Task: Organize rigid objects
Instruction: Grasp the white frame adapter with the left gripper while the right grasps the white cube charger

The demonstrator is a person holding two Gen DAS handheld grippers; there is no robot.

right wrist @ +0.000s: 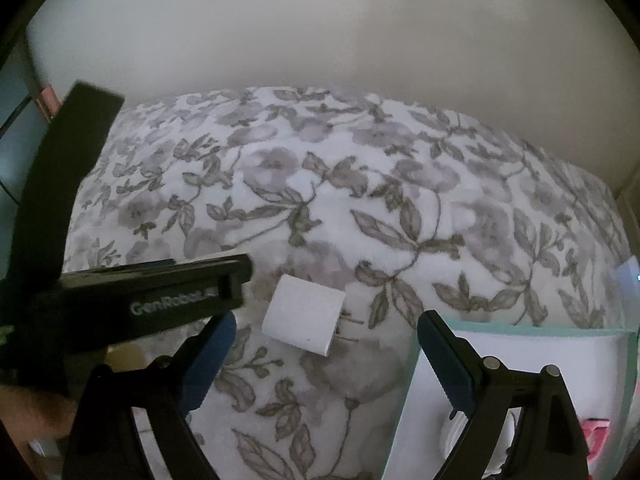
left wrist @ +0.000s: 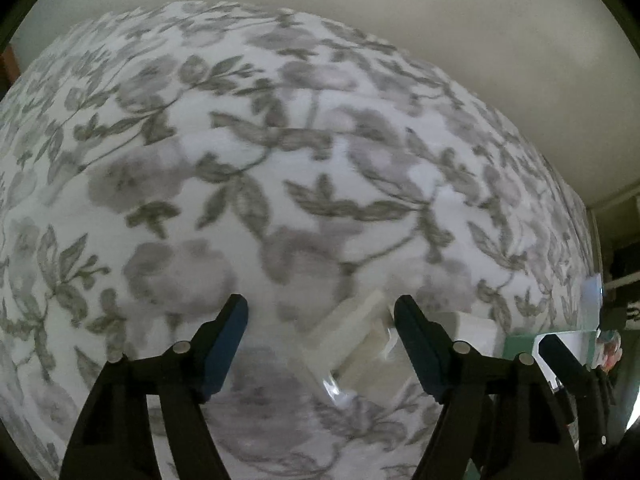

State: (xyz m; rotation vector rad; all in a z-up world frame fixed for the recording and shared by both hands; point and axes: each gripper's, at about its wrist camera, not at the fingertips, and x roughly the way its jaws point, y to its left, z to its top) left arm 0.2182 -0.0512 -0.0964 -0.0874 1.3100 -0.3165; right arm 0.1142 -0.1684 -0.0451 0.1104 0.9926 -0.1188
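A white cube-shaped plug adapter (right wrist: 304, 316) lies on the floral bedspread (right wrist: 360, 200), its metal prongs pointing right. My right gripper (right wrist: 326, 344) hangs open just above and in front of it, with nothing pressed between its fingers. A black finger (right wrist: 200, 280) of the left gripper reaches in from the left and ends just short of the adapter. In the left wrist view the adapter (left wrist: 356, 332) is blurred. It shows between the spread fingers of my left gripper (left wrist: 320, 320), nearer the right one, and the pads do not touch it.
A mint-green box (right wrist: 520, 326) with a white inside sits at the right on the bed and holds a white round item (right wrist: 452, 432) and something pink (right wrist: 596, 432). Its edge (left wrist: 516, 344) also shows in the left wrist view. A pale wall stands behind the bed.
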